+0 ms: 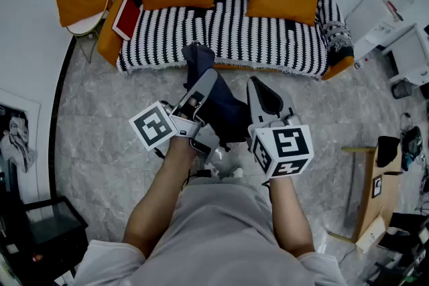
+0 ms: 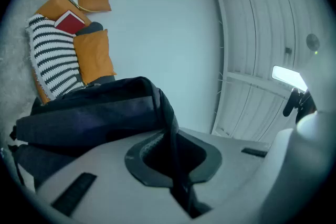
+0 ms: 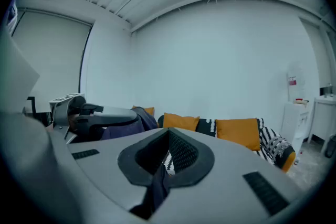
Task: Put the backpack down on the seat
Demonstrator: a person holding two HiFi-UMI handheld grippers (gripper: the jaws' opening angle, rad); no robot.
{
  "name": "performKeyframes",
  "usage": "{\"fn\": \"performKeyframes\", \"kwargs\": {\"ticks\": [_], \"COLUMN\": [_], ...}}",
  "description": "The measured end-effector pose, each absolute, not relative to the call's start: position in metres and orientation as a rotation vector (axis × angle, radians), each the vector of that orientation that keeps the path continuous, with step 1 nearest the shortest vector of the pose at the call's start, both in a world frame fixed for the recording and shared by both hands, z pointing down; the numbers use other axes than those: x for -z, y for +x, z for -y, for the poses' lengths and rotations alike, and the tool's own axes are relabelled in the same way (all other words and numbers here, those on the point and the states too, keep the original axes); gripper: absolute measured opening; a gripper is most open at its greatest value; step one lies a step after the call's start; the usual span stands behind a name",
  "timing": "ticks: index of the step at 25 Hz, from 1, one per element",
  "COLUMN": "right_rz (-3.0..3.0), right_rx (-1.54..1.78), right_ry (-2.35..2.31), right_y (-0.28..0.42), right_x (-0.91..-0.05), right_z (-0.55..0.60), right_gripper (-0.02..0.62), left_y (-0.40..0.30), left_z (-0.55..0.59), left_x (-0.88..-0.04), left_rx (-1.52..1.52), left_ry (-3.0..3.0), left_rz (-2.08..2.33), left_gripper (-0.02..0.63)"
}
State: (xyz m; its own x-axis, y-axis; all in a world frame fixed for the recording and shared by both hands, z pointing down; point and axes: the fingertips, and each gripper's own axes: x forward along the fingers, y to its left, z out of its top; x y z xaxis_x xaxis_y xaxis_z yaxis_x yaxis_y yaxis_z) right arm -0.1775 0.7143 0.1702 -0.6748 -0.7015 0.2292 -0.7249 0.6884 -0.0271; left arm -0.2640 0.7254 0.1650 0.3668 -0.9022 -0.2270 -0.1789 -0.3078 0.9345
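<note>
Two grippers, one load: left gripper (image 1: 204, 85) and right gripper (image 1: 260, 92), jaws of each clenched on dark fabric of the backpack (image 1: 221, 110), likely sharing its weight. It hangs between them above the floor (image 1: 100, 144), short of the striped sofa (image 1: 221, 37) seat.

From my feed: a pale grey short-sleeved top (image 1: 221, 231). The left gripper (image 1: 206, 79) and right gripper (image 1: 261, 92) — light grey shells, dark-rimmed jaws — each carry a white cube (image 1: 155, 124) with black square markers.
</note>
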Motion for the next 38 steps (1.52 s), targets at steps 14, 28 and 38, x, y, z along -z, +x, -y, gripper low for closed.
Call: {"fn": "performKeyframes", "kwargs": {"ticks": [14, 28, 38], "right_rz": [2.694, 2.69, 2.71], "right_rx": [-0.181, -0.188, -0.225], "right_ry": [1.182, 1.168, 1.11], "right_y": [-0.187, -0.205, -0.208], "right_x": [-0.174, -0.182, -0.191], "right_z": [-0.712, -0.687, -0.627], "right_gripper": [0.002, 0.002, 0.002], "left_y": [-0.271, -0.289, -0.289], "left_z": [-0.719, -0.696, -0.639], "left_x": [-0.17, -0.18, -0.189], "left_rx": [1.005, 0.996, 0.989], "left_ry": [1.738, 1.714, 1.689], "left_rz": [0.914, 0.923, 0.957], "left_gripper": [0.012, 0.012, 0.012]}}
